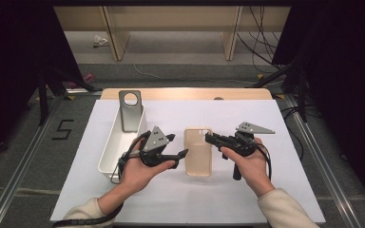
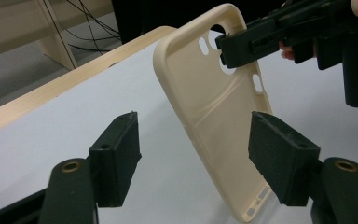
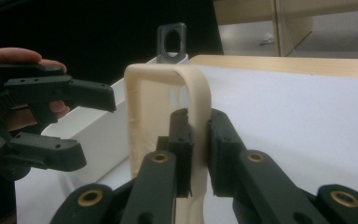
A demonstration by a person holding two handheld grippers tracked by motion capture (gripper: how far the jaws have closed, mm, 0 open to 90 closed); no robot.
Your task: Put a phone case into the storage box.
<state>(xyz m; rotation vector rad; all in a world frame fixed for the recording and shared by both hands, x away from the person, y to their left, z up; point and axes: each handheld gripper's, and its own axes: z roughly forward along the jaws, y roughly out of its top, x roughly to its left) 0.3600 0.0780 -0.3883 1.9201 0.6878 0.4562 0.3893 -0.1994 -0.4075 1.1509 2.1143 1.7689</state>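
1. Phone case [image 1: 198, 151], beige, tilted up off white surface [image 1: 266, 190], just right of white bin [image 1: 119, 142].
2. R gripper [image 3: 199, 140]: jaws clamped tight on case's camera-end rim.
3. L gripper [image 2: 193, 156]: jaws half open, straddling case's lower end, not pressing.
4. Risk: soft rim flexing, slipping from R jaws if L closes off-centre or pushes sideways.

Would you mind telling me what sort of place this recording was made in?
Probably a lab or recording booth: a white-topped table stands between dark curtains, loose cables trail over the floor, and a taped number marks the floor.
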